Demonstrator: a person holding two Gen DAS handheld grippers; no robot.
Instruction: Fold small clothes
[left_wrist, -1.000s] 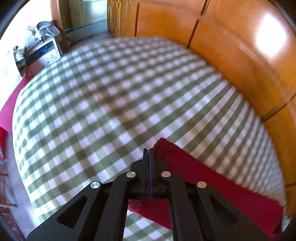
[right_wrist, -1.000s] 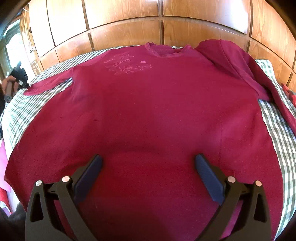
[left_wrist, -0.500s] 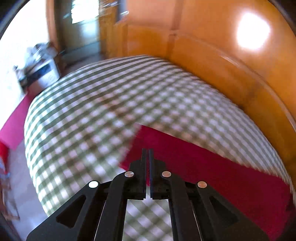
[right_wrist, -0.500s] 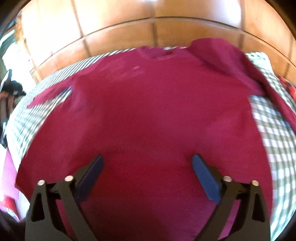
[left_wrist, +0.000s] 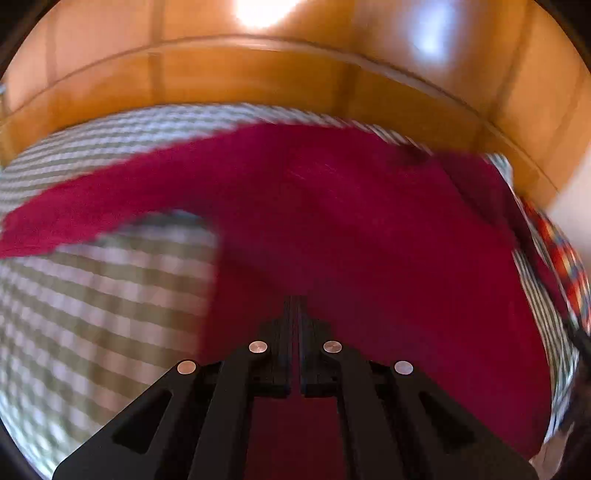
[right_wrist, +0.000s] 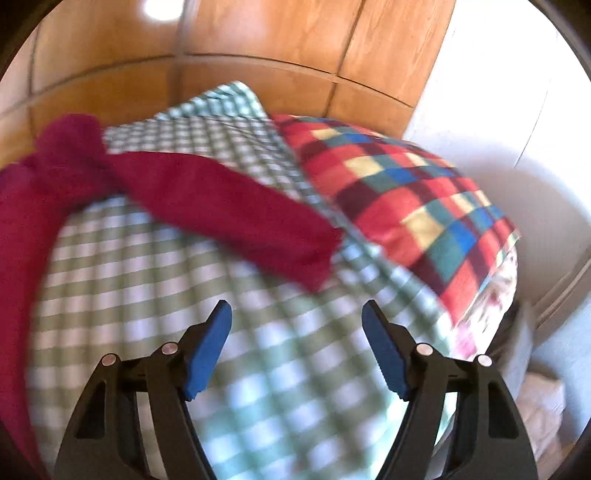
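Both views swung right, left gripper closed over sweater, right gripper closing, empty

A green-and-white checked bedspread – a multicoloured plaid pillow on it – below wooden wall panels.

I can read no text, label, brand, number or sign in either wrist view. Both are motion-blurred, and nothing on the cloth or wood panelling resolves into lettering.
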